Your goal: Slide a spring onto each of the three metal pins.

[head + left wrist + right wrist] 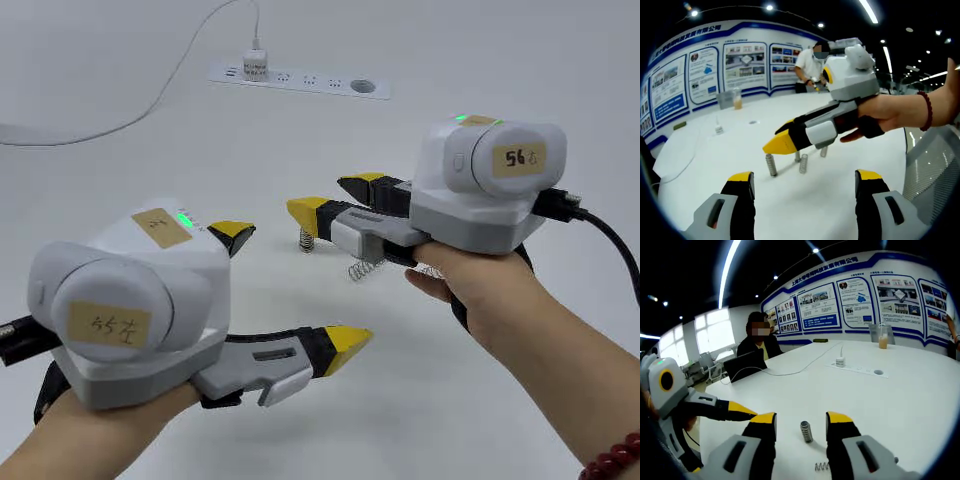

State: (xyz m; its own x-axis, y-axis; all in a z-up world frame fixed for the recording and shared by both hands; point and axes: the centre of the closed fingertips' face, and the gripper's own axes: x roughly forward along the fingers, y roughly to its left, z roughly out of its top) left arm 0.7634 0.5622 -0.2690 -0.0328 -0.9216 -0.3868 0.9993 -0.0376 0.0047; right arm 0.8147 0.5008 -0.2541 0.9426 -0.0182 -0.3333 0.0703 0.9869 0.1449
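**Left gripper closest — both claws open and empty**

Your left gripper (292, 286) sits nearest, jaws spread wide, gripping nothing. Your right gripper (332, 197) is parted too and holds nothing — its yellow tips hang just above an upright spring (307, 240) on the white table (420, 400). A loose spring (366, 268) lies on its side nearby.

Under the right claw (325, 197), one upright spring (307, 240) peeks out, its top covered. Just beside that claw, a loose spring (366, 268) lies partly hidden. Whether a pin stands inside the upright spring is too small to tell.
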